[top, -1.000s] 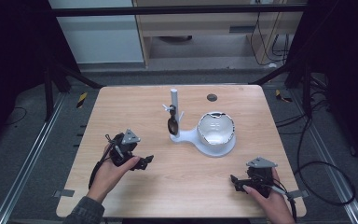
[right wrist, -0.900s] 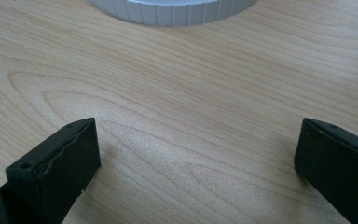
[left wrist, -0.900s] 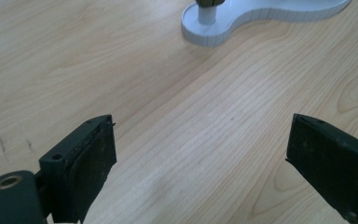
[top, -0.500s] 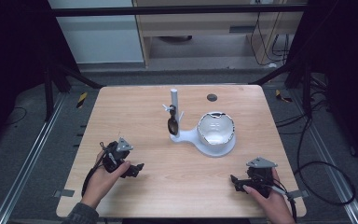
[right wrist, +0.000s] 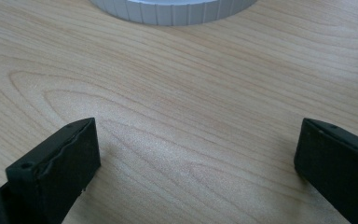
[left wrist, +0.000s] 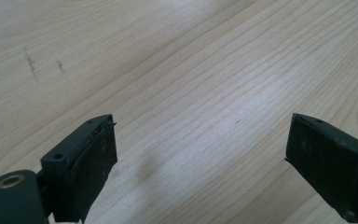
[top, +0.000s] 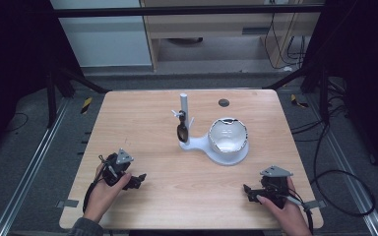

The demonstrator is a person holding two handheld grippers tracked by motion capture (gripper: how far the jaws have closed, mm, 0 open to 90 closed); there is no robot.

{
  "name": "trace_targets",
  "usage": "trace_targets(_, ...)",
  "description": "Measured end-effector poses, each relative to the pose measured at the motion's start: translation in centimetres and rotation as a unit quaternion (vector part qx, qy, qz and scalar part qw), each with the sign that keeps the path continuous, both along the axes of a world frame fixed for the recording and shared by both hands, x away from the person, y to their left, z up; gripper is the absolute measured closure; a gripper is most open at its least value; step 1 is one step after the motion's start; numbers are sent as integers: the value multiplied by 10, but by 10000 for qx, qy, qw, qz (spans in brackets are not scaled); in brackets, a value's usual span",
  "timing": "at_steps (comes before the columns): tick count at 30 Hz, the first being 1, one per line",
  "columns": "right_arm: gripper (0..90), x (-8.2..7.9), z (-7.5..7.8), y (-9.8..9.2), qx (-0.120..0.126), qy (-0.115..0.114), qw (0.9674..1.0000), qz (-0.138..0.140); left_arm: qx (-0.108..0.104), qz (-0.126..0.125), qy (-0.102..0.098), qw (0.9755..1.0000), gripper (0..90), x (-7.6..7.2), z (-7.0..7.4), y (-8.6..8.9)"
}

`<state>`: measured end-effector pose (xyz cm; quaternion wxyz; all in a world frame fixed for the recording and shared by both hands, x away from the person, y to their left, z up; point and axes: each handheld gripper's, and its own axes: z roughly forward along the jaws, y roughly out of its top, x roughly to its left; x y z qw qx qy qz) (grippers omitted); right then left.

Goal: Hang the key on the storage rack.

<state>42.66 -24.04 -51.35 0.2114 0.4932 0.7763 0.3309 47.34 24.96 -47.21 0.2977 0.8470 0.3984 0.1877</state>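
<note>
High view: left claw (top: 137, 181) and right claw (top: 248, 191) are resting on the table (top: 142, 123), jaws spread apart; white stand (top: 211, 147) is sitting ahead, between them.

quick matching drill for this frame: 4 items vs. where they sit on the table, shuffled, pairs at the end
Items:
1. left gripper
2. right gripper
3. white bowl stand
4. dark round spot

Places:
A. far edge of the table, right of centre
B. near left part, jaws open over bare wood
C. middle of the table, right of the white post
D. near right part, jaws open, facing the stand's ribbed base

Pairs: 1-B, 2-D, 3-C, 4-A
</note>
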Motion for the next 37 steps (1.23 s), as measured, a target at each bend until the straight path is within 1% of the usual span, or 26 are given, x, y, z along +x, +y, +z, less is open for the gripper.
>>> trace_targets(2, 5, 0, 0, 0, 0, 0, 10000, 1, 56, 38, 32, 10000, 83, 1, -4, 5)
trace_targets(3, 5, 0, 0, 0, -1, -1, 10000, 1, 45, 83, 34, 9999, 83, 2, -7, 8)
trace_targets(6, 5, 0, 0, 0, -1, -1, 10000, 2, -80, 196, 19, 9998, 82, 3, -11, 14)
trace_targets(9, 5, 0, 0, 0, -2, 0, 10000, 1, -274, 307, 55, 9991, 81, 5, -15, 19)
trace_targets(12, 5, 0, 0, 0, 1, 0, 10000, 1, -307, 369, 58, 9988, 81, 6, -18, 22)
trace_targets(13, 5, 0, 0, 0, -2, -1, 10000, -2, -306, 363, 55, 9989, 81, 6, -19, 23)
trace_targets(15, 5, 0, 0, 0, -5, -9, 10000, 5, -374, 394, 60, 9985, 81, 6, -21, 23)
trace_targets(21, 5, 0, 0, 0, 0, 0, 10000, 1, -363, 370, 129, 9986, 80, 7, -28, 21)
trace_targets(27, 5, 0, 0, 0, -8, -11, 10000, 3, -368, 370, 32, 9986, 67, 6, -31, 20)
trace_targets(30, 5, 0, 0, 0, -6, -13, 10000, 14, -478, 384, -157, 9980, 37, 4, -36, 21)
trace_targets(31, 5, 0, 0, 0, -14, -20, 10000, 20, -472, 373, -186, 9980, 29, 4, -36, 21)
trace_targets(37, 5, -1, 0, 0, -11, -11, 10000, 22, -462, 391, -191, 9980, 28, 3, -36, 21)
